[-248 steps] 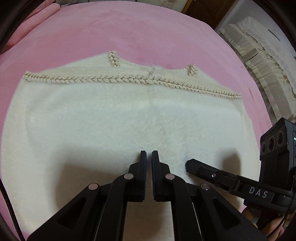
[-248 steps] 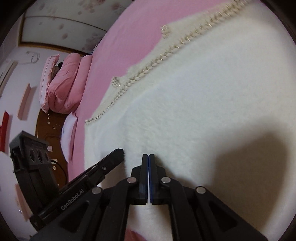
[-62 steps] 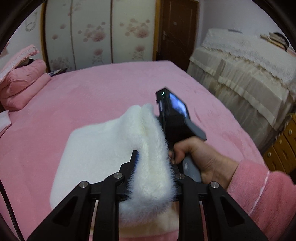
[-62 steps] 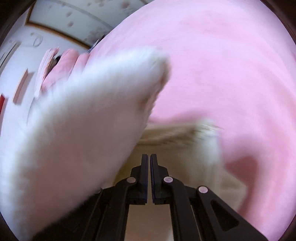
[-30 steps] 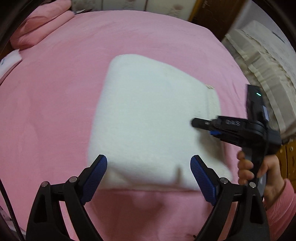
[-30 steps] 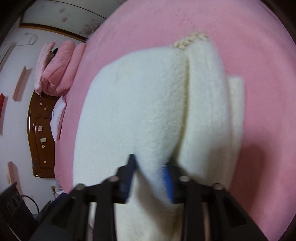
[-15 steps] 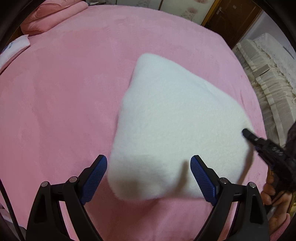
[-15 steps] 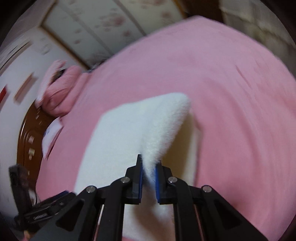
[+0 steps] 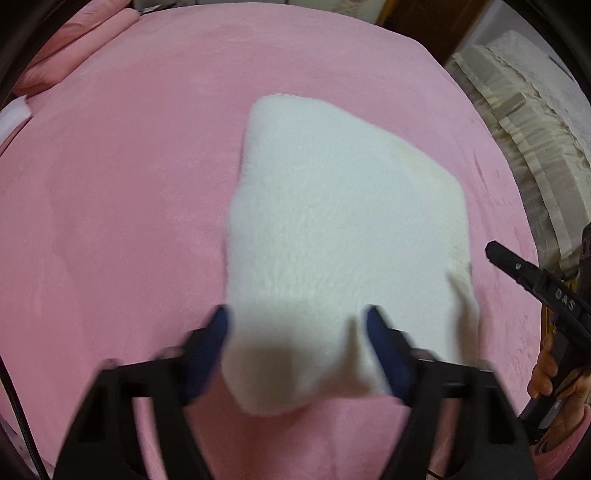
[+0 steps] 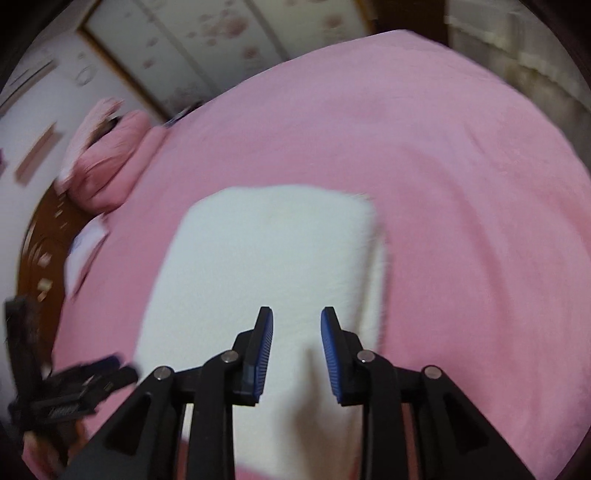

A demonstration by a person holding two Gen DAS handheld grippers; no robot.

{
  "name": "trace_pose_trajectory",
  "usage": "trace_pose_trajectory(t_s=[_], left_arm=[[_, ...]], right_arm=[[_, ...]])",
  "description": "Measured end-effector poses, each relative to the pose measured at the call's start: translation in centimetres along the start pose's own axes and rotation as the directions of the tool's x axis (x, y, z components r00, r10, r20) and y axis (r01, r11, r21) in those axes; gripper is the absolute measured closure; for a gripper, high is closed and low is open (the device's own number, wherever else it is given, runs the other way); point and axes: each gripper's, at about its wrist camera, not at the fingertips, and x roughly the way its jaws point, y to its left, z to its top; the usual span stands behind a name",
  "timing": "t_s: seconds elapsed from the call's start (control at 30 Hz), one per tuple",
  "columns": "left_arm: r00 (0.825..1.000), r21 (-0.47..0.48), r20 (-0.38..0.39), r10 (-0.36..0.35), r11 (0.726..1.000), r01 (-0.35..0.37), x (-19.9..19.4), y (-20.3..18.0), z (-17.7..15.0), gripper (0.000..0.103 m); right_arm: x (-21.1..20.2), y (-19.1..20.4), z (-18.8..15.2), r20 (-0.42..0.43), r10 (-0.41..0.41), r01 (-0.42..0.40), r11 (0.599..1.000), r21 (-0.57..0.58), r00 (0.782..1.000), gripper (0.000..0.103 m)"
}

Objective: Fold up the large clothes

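Observation:
A folded, fluffy white garment (image 9: 343, 221) lies on the pink bedspread (image 9: 110, 184). My left gripper (image 9: 297, 332) points steeply down at its near corner. Its blurred jaws are closing with that corner between them, and I see no firm squeeze. The right gripper (image 10: 296, 332) hovers above the garment (image 10: 266, 258); its jaws are opening and nothing is between the blue pads. In the left wrist view the right gripper's finger (image 9: 517, 266) shows at the right edge, clear of the cloth, with a hand (image 9: 546, 373) on its handle.
Pink pillows (image 10: 107, 158) and a wooden headboard (image 10: 40, 251) lie at the bed's far left. A cream, lace-covered bed (image 9: 524, 122) stands beyond the right edge. Flowered wardrobe doors (image 10: 221, 40) and a dark door (image 9: 428, 26) close the far side.
The right gripper let go of the raised fold and the garment dropped flat. The left jaws went from wide apart to narrower around the near corner.

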Motion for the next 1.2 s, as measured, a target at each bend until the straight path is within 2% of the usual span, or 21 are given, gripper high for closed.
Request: trace_pose_trajectory(t_s=[0.07,0.1,0.13,0.17,0.23,0.27,0.33,0.43,0.53,0.6,0.67,0.73,0.77,0.83,0.9,0.97,1.07,1.13,1.2], left_arm=[[0.999,0.026,-0.009,0.042,0.999,-0.042,0.8,0.1,-0.2,0.065],[0.999,0.039,-0.002,0.051,0.998,-0.051,1.0,0.3,-0.2,0.065],[0.999,0.048,0.010,0.050,0.998,-0.050,1.2,0.4,-0.6,0.065],[0.999,0.042,0.019,0.040,0.998,-0.041,1.2,0.7,-0.8,0.065],[1.000,0.021,-0.001,0.018,1.000,-0.018,1.9,0.8,-1.1,0.065],[0.999,0.024,-0.035,0.027,0.999,-0.026,2.6,1.2,-1.6,0.065],[0.997,0.050,-0.050,0.058,0.997,-0.056,3.9,1.3,-2.6,0.065],[0.993,0.082,-0.087,0.075,0.994,-0.068,5.1,1.5,-3.4,0.065],[0.992,0.064,-0.104,0.069,0.996,-0.063,4.6,1.4,-2.8,0.065],[0.996,0.059,-0.068,0.052,0.997,-0.048,3.2,1.1,-2.6,0.071],[1.000,0.061,-0.023,0.008,0.998,-0.006,2.3,1.0,-2.1,0.075],[0.999,0.040,0.022,-0.024,0.999,0.023,2.3,1.3,-1.7,0.083],[0.998,0.019,0.046,-0.032,0.999,0.031,2.3,1.6,-1.3,0.087],[0.992,-0.024,0.083,-0.094,0.995,0.097,2.4,2.4,0.1,0.089],[0.981,-0.053,0.121,-0.150,0.986,0.157,3.1,2.5,2.0,0.090],[0.974,-0.028,0.164,-0.155,0.986,0.162,4.8,1.8,4.6,0.092],[0.971,-0.006,0.207,-0.124,0.992,0.128,7.1,0.9,8.2,0.093],[0.970,-0.070,0.217,-0.108,0.990,0.126,9.3,1.4,10.4,0.094],[0.975,-0.109,0.207,-0.075,0.989,0.099,11.4,1.9,12.4,0.102]], right_arm=[[1.0,0.5,-1.1,-0.047,0.063,-0.063,0.998,0.007,0.997,0.087],[2.0,0.8,-2.1,-0.089,0.095,-0.093,0.995,0.023,0.992,0.099],[3.0,0.9,-3.2,-0.128,0.116,-0.112,0.993,0.038,0.985,0.102],[3.8,1.1,-4.2,-0.157,0.117,-0.112,0.993,0.042,0.981,0.102],[5.8,1.5,-7.1,-0.211,0.071,-0.064,0.997,0.040,0.975,0.103],[6.0,1.1,-8.1,-0.201,0.070,-0.059,0.996,0.060,0.977,0.103],[5.7,0.6,-10.6,-0.193,0.065,-0.045,0.993,0.106,0.979,0.103],[5.0,0.8,-13.1,-0.188,-0.014,0.030,0.996,0.080,0.982,0.103],[4.4,1.6,-13.9,-0.191,-0.074,0.085,0.995,0.047,0.979,0.103],[3.6,3.0,-12.9,-0.170,-0.073,0.077,0.997,0.017,0.983,0.103],[3.0,4.2,-11.4,-0.111,0.082,-0.077,0.996,0.045,0.990,0.103],[4.2,4.8,-10.3,-0.057,0.184,-0.179,0.980,0.083,0.981,0.103],[5.0,4.9,-9.8,-0.045,0.194,-0.190,0.977,0.093,0.980,0.103],[7.2,4.8,-8.6,-0.003,0.229,-0.226,0.963,0.147,0.974,0.103],[8.6,4.0,-6.8,0.088,0.272,-0.285,0.932,0.225,0.958,0.103],[10.1,3.6,-4.7,0.126,0.262,-0.287,0.921,0.264,0.957,0.103],[12.4,2.7,-0.9,0.152,0.219,-0.253,0.930,0.268,0.964,0.103],[13.5,1.4,1.2,0.169,0.188,-0.229,0.936,0.266,0.967,0.103],[14.0,-0.3,2.7,0.194,0.152,-0.199,0.947,0.254,0.969,0.103]])
